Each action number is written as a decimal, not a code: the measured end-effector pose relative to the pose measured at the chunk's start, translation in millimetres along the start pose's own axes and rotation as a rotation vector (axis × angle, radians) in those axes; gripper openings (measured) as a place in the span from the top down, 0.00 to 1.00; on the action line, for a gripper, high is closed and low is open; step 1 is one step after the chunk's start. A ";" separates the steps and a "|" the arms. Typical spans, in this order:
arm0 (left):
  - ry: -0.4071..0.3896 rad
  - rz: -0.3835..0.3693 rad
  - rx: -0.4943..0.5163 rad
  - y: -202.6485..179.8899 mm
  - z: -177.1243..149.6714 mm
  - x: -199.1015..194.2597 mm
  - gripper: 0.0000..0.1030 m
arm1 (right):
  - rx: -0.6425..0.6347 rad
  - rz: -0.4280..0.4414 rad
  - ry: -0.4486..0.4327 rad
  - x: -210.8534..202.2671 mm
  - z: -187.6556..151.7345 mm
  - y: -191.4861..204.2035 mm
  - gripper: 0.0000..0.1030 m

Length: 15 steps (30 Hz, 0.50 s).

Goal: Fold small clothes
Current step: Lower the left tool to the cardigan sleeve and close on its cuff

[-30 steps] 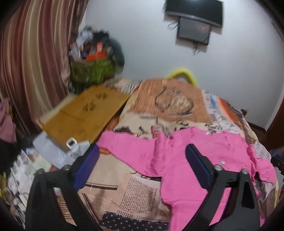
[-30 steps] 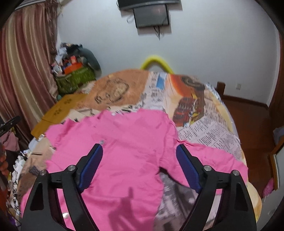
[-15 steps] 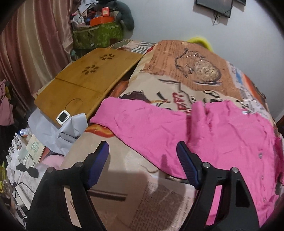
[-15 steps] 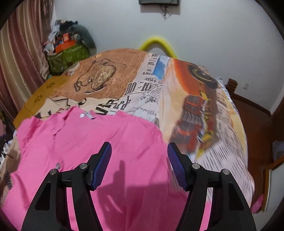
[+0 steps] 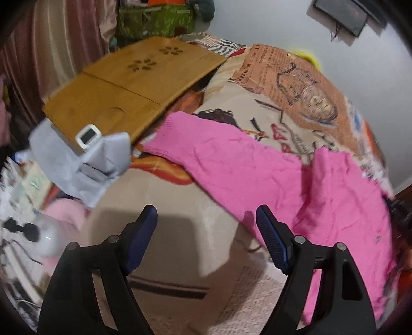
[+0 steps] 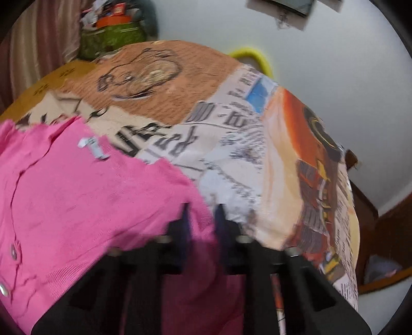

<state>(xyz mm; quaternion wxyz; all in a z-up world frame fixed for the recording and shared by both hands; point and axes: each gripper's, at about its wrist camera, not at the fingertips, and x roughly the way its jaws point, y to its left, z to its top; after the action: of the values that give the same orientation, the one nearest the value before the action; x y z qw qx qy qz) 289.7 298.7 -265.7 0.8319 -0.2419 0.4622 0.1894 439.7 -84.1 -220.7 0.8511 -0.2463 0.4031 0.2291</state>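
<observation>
A bright pink buttoned cardigan (image 5: 257, 165) lies spread on the printed bedspread (image 5: 180, 244), its left sleeve stretched toward the wooden tray. My left gripper (image 5: 206, 226) hangs open just above the bedspread. Its right finger (image 5: 270, 232) overlaps the sleeve's lower edge, and only bedspread shows in the gap. In the right wrist view the cardigan (image 6: 77, 201) shows its neck label and buttons. My right gripper (image 6: 202, 216) is shut on the cardigan's right edge near the shoulder, with pink fabric pinched between the jaws. The picture there is blurred.
A wooden lap tray (image 5: 123, 85) leans on the bed's left side, with a small white device (image 5: 88, 134) and a grey cloth (image 5: 85, 159) at its near end. Clutter fills the floor at left. A green bag (image 5: 154, 23) and a curtain stand behind. A yellow hoop (image 6: 255, 56) sits beyond the bed.
Both grippers sank toward the bed. The right jaws went from wide open to shut on the cardigan's right edge. The left gripper shifted toward the left sleeve and stayed open.
</observation>
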 end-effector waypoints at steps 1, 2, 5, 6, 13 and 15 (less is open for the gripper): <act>0.002 -0.019 -0.020 1.3 3.2 2.0 0.24 | -0.033 -0.016 -0.005 -0.6 -0.5 3.2 0.93; 0.002 -0.025 -0.032 1.6 6.2 4.0 0.24 | -0.048 -0.021 -0.007 -0.8 -0.2 4.5 0.93; 0.003 -0.021 -0.060 1.6 19.9 12.8 0.24 | -0.032 -0.029 -0.008 -1.1 1.5 -5.9 0.94; 0.003 -0.015 -0.064 1.7 23.8 16.0 0.24 | -0.021 -0.036 -0.010 -1.6 1.3 -10.5 0.94; -0.051 0.225 0.045 -15.3 42.4 36.8 0.69 | -0.008 -0.106 -0.009 1.3 10.8 -32.8 0.94; -0.058 0.248 0.054 -17.7 44.7 36.9 0.84 | 0.016 -0.113 -0.007 3.2 13.1 -37.5 0.94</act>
<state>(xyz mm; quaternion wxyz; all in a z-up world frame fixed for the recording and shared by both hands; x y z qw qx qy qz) 348.0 313.5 -273.0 0.8211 -0.1550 0.4694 0.2853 471.1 -104.6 -207.2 0.8659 -0.2613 0.3876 0.1783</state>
